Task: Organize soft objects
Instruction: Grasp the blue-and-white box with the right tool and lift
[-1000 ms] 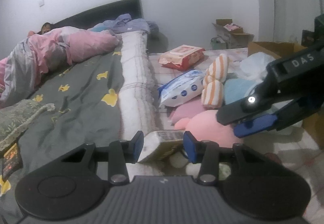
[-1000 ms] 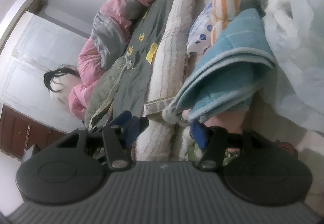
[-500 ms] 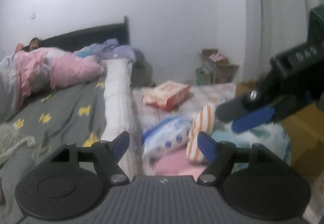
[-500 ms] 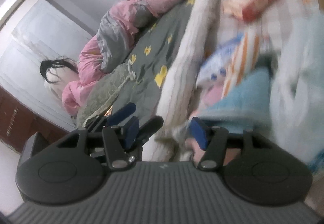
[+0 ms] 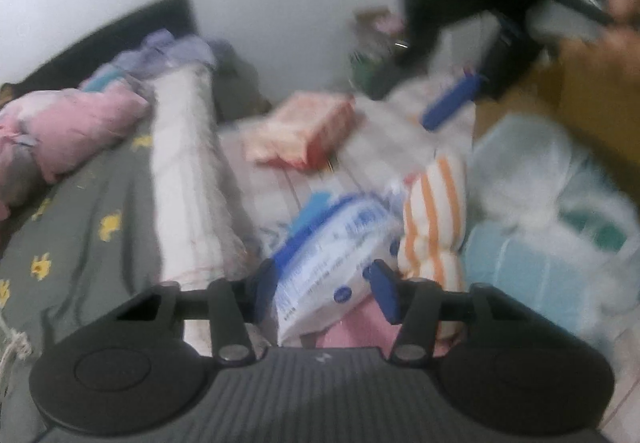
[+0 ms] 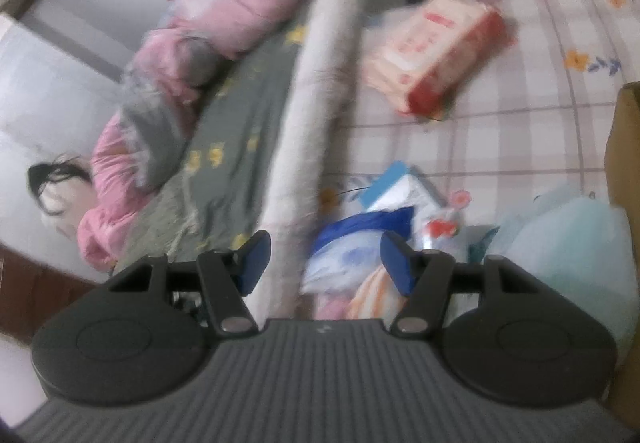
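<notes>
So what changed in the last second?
The right gripper lifted away from the blue towel, jaws just opening, empty. The left gripper swung to the blue-and-white pack, jaws just closing with it between them. Red pack and bedding stayed put.

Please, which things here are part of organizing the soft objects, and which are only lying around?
Part of the job:
- blue-and-white soft pack
- orange-striped plush
- light blue towel
- pink plush
- red-and-white pack

Only lying around:
- grey duck-print cover
- pink quilt
- cardboard box
</notes>
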Motion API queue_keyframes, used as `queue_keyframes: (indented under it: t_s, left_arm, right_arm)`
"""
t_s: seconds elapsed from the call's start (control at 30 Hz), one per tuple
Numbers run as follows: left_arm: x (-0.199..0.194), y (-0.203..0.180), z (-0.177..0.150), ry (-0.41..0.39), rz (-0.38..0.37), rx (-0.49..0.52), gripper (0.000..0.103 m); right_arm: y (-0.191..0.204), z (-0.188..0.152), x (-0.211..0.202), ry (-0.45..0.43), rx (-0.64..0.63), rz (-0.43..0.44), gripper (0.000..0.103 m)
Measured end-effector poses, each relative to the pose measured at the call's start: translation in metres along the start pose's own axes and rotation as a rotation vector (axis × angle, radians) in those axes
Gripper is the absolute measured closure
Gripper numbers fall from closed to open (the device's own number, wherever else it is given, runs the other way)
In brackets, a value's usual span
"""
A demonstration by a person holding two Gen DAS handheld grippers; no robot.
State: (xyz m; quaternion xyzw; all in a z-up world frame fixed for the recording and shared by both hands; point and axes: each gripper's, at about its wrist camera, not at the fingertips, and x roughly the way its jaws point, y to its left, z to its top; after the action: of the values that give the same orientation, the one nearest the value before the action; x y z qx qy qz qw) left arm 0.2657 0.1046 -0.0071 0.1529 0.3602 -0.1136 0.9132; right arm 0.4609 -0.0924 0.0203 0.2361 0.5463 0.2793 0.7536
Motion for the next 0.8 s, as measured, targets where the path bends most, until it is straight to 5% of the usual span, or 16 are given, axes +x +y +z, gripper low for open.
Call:
queue_keyframes:
  t_s: [0.43, 0.8]
  left_arm:
    - [0.058, -0.009, 0.003, 0.133, -0.018, 0.148, 0.037]
    - [0.068, -0.001, 0.011, 0.163, -0.019, 0.128, 0.044]
  right_arm:
    - [-0.040, 0.063, 0.128, 0.202, 0.021, -0.119, 0.031]
    - [-0.035, 0.074, 0.172, 0.264, -0.070, -0.192, 0.028]
